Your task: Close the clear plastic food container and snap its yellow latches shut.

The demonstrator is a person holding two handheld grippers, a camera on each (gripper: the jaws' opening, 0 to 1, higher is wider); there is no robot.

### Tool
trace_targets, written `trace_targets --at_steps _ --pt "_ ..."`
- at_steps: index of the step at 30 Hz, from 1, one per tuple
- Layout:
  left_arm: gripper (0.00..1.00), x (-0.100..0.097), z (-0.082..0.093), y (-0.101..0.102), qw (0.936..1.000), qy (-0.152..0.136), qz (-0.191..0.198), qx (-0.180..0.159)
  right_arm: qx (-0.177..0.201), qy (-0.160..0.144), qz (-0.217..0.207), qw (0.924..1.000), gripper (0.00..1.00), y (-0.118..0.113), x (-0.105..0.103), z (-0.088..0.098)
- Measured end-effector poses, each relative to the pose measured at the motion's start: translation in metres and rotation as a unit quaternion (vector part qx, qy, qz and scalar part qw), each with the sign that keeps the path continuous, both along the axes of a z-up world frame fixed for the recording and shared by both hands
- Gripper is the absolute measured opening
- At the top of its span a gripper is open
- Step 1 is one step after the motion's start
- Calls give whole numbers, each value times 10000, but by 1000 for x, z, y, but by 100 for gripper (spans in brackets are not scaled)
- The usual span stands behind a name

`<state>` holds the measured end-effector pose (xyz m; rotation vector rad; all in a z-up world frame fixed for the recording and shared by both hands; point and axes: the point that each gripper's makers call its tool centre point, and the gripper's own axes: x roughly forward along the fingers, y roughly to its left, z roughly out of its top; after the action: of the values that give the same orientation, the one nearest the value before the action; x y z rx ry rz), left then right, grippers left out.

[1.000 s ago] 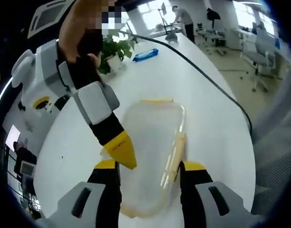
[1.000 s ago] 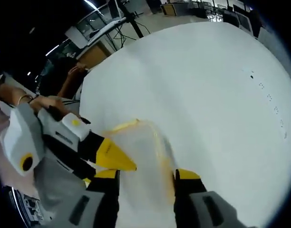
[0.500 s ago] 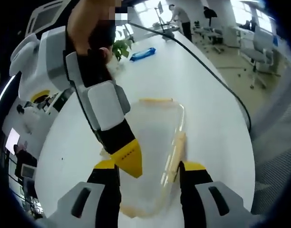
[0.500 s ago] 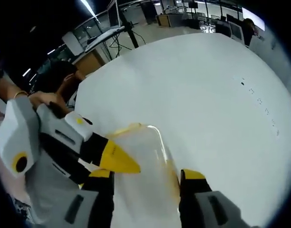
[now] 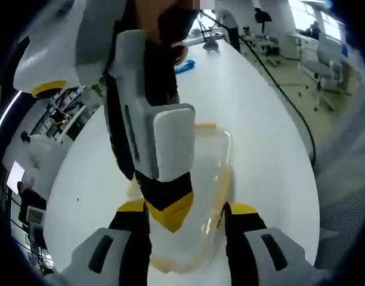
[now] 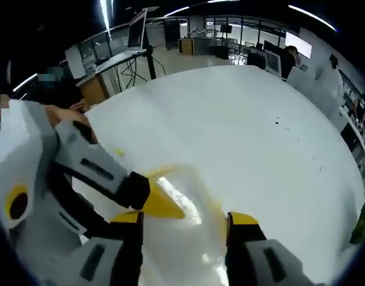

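Right claw (image 5: 170, 217) moved nearer, seemingly pressing container (image 5: 209, 155)

Left gripper (image 5: 185, 215): jaws apart, pointing forward and down.
Right gripper (image 6: 185, 221): jaws parted, its yellow tip between the left gripper's jaws.

Right gripper (image 5: 169, 217) blocks left side over container (image 5: 206, 173); table (image 5: 254, 137) beyond bare; cable (image 5: 290, 107) along edge.
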<state>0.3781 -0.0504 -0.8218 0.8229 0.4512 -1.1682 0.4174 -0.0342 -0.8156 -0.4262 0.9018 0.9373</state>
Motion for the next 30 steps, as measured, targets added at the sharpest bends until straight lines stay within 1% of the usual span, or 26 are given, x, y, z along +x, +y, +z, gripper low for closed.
trace_targets --at_steps 2,5,9,10,11,12,13,16,19,21,22,24,26,30 --pt "47 0 0 0 10000 0 -13 1 -28 14 -143 9999 56 -5 0 0" --pt "47 0 -1 1 9999 -55 -92 54 -181 -32 -139 9997 55 -16 -5 2" --pt "46 0 -1 1 9999 -51 -135 74 -234 -93 -235 9994 54 -30 -10 2" --pt "46 0 -1 0 9999 -52 -129 66 -176 -31 -388 9991 54 -34 -13 2" --pt "47 0 -1 1 9999 -57 -126 60 -85 95 -565 9983 53 -35 -15 0" --pt "47 0 -1 1 9999 -57 -120 56 116 -152 -601 9980 54 -32 -7 3" --pt "47 0 -1 0 9999 -70 -122 49 32 -97 -568 9983 54 -40 -13 2" --pt "47 -1 -1 1 9998 -142 -122 -57 118 -239 -673 9974 56 -52 -17 3" --pt "47 -1 -3 0 9996 -258 -124 -63 140 -235 -897 9956 57 -65 -20 3" --pt "47 -1 -3 0 9995 -297 -124 -40 243 -83 -1244 9919 55 -72 -24 1" --pt "47 0 -3 0 9994 -306 -127 -33 261 -95 -1237 9919 53 -72 -25 1" --pt "47 0 -2 0 9992 -363 -150 -4 367 -229 -1331 9902 52 -72 -26 2" --pt "47 0 -2 0 9993 -346 -122 -25 455 -291 -1398 9887 51 -71 -29 2" --pt "47 1 -3 0 9992 -378 -126 -66 600 -439 -1519 9856 52 -72 -27 2"
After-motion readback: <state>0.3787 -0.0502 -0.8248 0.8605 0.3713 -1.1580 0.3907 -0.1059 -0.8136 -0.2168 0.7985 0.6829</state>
